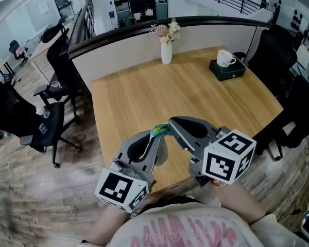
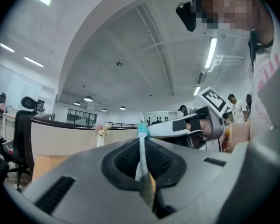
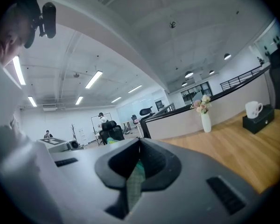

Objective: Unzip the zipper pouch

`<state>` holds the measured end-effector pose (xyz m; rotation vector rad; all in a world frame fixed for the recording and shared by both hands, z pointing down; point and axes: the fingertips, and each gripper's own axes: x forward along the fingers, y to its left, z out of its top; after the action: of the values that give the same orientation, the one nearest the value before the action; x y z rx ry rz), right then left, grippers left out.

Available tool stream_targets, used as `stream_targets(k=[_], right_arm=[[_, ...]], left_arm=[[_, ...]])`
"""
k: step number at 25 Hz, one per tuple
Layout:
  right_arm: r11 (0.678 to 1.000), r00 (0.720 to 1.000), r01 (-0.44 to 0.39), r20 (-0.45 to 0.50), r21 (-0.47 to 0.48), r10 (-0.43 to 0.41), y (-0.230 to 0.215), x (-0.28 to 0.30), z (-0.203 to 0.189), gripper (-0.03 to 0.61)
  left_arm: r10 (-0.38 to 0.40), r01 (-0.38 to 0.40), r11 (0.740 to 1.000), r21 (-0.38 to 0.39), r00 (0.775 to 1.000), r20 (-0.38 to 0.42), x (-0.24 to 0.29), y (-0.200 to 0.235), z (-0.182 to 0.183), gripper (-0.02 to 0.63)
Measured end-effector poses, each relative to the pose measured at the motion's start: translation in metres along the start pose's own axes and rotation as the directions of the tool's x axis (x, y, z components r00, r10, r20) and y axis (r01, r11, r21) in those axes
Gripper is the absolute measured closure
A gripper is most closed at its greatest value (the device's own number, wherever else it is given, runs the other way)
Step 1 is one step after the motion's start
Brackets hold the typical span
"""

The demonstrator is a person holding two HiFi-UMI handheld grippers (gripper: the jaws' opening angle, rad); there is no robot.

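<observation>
Only a small teal-green piece of the zipper pouch (image 1: pixel 159 130) shows, pinched between the two gripper tips above the near edge of the wooden table (image 1: pixel 144 96). My left gripper (image 1: pixel 162 136) is shut on a thin teal-and-white strip of the pouch (image 2: pixel 141 153), which runs up between its pads in the left gripper view. My right gripper (image 1: pixel 173 123) is shut on a green checked fold of the pouch (image 3: pixel 135 183). The two tips almost meet, and the right gripper (image 2: pixel 177 126) shows just beyond the strip in the left gripper view. Both grippers point roughly level. The rest of the pouch is hidden.
A white vase of flowers (image 1: pixel 166 49) stands at the table's far edge by a low partition. A white mug (image 1: pixel 225 58) sits on a dark box (image 1: pixel 229 71) at the far right. Black office chairs (image 1: pixel 51 115) stand left of the table, and others are at the right.
</observation>
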<state>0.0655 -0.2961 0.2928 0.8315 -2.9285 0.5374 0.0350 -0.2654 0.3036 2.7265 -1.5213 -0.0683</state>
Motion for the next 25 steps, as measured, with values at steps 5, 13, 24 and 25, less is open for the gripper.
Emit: stream_targets(k=[5,13,24,25], right_arm=[[1.000,0.999,-0.027,0.022,0.014,0.026,-0.033,-0.026,0.009,0.579],[0.997,0.997,-0.074,0.033,0.023,0.074,-0.068,-0.061,0.018,0.578],[0.998,0.999,-0.043,0.036,0.052,0.041,-0.107,-0.098,0.016,0.580],[0.998,0.999,-0.042,0.036,0.054,0.041,-0.109,-0.100,0.015,0.580]], left_arm=[[0.029,-0.029,1.000,0.008,0.999,0.015,0.026,-0.023,0.006,0.606],[0.082,-0.082,0.997,0.011,0.996,0.023,0.055,-0.057,0.007,0.606],[0.087,-0.087,0.996,0.000,0.996,0.031,0.076,-0.090,0.007,0.606],[0.082,-0.082,0.997,-0.001,0.996,0.026,0.077,-0.093,0.006,0.606]])
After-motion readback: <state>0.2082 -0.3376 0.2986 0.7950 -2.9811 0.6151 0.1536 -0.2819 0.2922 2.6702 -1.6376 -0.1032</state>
